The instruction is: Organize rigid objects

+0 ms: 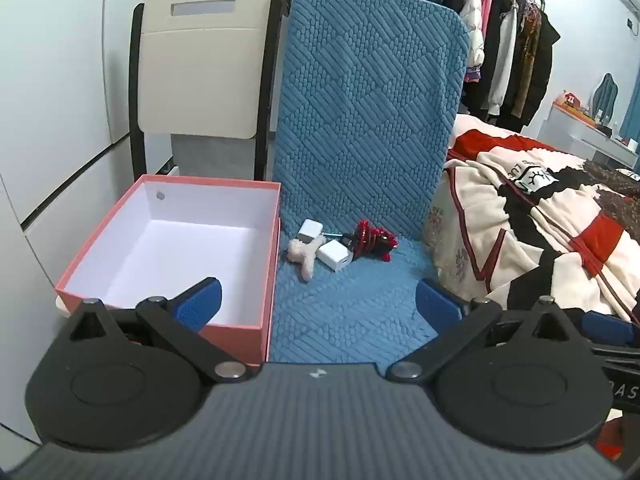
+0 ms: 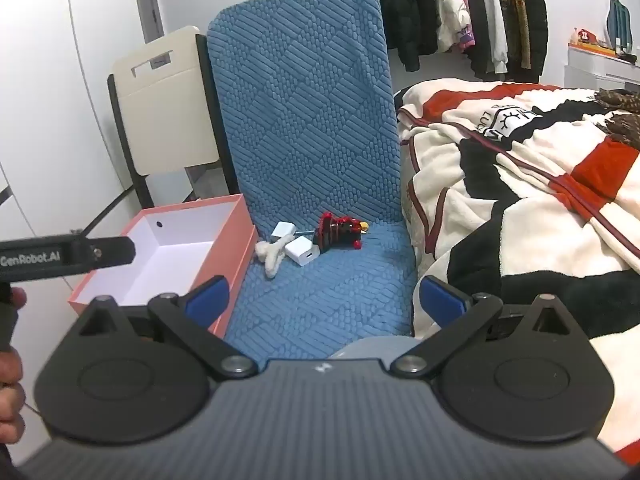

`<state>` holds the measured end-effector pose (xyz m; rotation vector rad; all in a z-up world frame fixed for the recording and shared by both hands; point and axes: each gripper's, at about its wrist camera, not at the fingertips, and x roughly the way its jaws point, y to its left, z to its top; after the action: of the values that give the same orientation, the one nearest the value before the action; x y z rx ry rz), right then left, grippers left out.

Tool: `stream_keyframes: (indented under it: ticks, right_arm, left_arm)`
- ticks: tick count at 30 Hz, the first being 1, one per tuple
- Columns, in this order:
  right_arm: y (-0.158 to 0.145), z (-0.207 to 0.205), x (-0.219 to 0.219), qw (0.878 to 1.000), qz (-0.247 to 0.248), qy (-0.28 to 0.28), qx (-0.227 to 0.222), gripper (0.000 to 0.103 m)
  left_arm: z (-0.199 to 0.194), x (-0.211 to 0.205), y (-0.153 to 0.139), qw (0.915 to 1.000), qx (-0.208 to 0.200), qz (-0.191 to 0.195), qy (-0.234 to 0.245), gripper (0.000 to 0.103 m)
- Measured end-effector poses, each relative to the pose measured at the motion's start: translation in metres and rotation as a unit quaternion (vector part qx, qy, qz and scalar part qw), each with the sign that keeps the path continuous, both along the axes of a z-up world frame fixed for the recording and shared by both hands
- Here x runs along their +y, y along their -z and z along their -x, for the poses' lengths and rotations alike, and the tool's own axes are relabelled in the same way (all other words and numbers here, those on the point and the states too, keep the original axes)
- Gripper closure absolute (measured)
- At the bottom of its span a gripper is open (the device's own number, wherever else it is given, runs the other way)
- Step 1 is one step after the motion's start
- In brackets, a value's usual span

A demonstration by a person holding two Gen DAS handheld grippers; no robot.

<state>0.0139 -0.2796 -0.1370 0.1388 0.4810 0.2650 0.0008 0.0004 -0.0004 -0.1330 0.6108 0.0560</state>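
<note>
On the blue chair seat [image 1: 344, 312] lie two white charger cubes [image 1: 335, 255] [image 1: 309, 231], a small cream plush toy [image 1: 305, 255] and a red and black toy [image 1: 370, 238]. They also show in the right wrist view: chargers [image 2: 302, 251] [image 2: 282, 231], plush [image 2: 272, 258], red toy [image 2: 338, 229]. An open pink box [image 1: 168, 256] with a white, empty inside stands left of the seat; it also shows in the right wrist view [image 2: 168, 252]. My left gripper [image 1: 318, 306] is open and empty, short of the objects. My right gripper [image 2: 324, 298] is open and empty too.
The chair's tall blue back [image 1: 368, 92] rises behind the objects. A cream folding chair [image 1: 200, 60] stands behind the box. A bed with a red, black and cream blanket [image 2: 520, 200] lies to the right. A clothes rack [image 1: 480, 20] is at the back.
</note>
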Motion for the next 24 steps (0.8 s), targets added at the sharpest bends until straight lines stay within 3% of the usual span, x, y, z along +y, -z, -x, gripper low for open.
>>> stream_keyframes:
  ticks: [8,14,24]
  right_arm:
    - [0.004,0.005,0.004,1.000,0.006,0.001,-0.008,0.000]
    - [0.002,-0.009,0.000,1.000,-0.025,-0.006,-0.004,0.000]
    - [-0.002,-0.006,-0.001,1.000,-0.004,-0.005,-0.013,0.000]
  left_arm:
    - [-0.001,0.004,-0.001,0.9999,0.010,0.013,0.000,0.000]
    - [-0.009,0.003,0.011,0.9997,0.022,0.007,-0.002,0.000]
    - [-0.010,0.002,0.013,0.9997,0.020,0.016,0.000,0.000]
